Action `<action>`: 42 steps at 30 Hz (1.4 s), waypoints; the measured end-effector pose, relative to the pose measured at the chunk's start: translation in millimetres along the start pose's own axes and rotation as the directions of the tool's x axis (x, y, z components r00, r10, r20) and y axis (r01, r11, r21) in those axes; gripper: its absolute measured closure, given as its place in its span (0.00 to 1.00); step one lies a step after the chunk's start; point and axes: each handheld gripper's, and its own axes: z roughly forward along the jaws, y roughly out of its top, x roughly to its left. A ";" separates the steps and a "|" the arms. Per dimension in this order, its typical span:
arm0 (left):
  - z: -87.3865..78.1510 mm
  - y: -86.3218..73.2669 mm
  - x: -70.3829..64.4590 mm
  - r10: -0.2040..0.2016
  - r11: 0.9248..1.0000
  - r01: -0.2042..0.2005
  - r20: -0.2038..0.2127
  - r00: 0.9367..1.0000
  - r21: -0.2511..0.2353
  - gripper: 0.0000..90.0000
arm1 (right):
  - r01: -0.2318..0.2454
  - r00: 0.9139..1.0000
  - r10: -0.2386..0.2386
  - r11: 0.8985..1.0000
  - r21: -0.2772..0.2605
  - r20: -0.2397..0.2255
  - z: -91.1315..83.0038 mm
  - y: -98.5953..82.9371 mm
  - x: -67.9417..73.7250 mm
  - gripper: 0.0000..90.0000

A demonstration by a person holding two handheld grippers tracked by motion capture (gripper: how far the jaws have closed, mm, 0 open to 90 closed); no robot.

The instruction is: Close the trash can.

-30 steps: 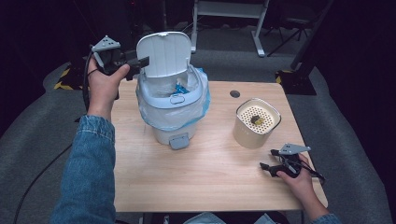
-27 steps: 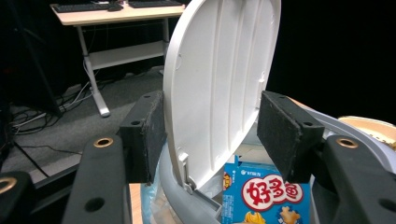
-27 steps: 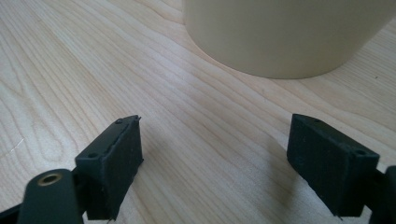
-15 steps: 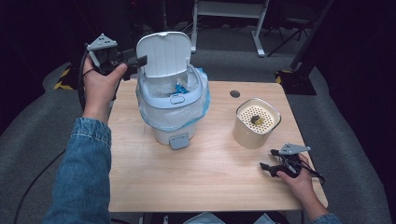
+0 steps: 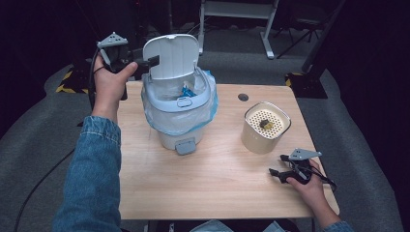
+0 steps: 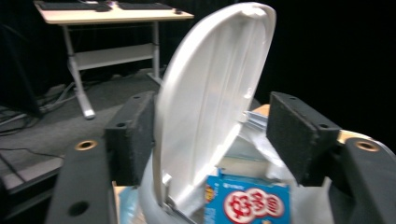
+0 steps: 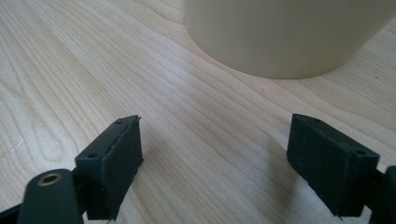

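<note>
At far left, the left gripper (image 5: 145, 62) sits up at the bin's (image 5: 178, 116) raised lid (image 5: 171, 55), jaws apart and straddling its edge. From the left gripper view the lid (image 6: 210, 98) stands nearly upright between the pads (image 6: 130, 137), one pad right against it, the other off to the side with a clear gap, so nothing is clamped. Down inside the lined bin lies a blue packet (image 6: 247, 200) with red and white print, so something has already been dropped in. Moving across the table (image 5: 212, 193), the cream canister (image 5: 265, 128) stands well apart from the bin, upright, with a perforated top and something dark resting on it. Farther right, the right gripper (image 5: 278, 172) rests low on the wood near the front edge, jaws wide apart and holding nothing, the canister (image 7: 289, 37) just ahead of them. My read: the lid is up and the bin is open for business, but closing it looks like the step in hand. The left jaws are in place for it; the swing down remains.
</note>
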 end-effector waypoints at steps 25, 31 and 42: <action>-6.6 -13.2 -43.5 -0.036 0.992 -0.004 0.318 0.947 0.124 0.48 | -0.001 1.000 0.001 1.000 0.000 -0.001 0.1 0.0 0.0 0.20; 4.6 -19.3 -43.0 -0.087 0.987 0.037 0.320 0.943 0.158 0.56 | -0.001 1.000 0.001 1.000 -0.001 -0.001 0.1 0.0 -0.1 0.20; 17.7 -22.1 -48.5 -0.035 0.979 -0.009 0.209 0.977 0.202 0.68 | -0.001 1.000 0.001 1.000 -0.001 -0.001 0.1 0.0 0.0 0.20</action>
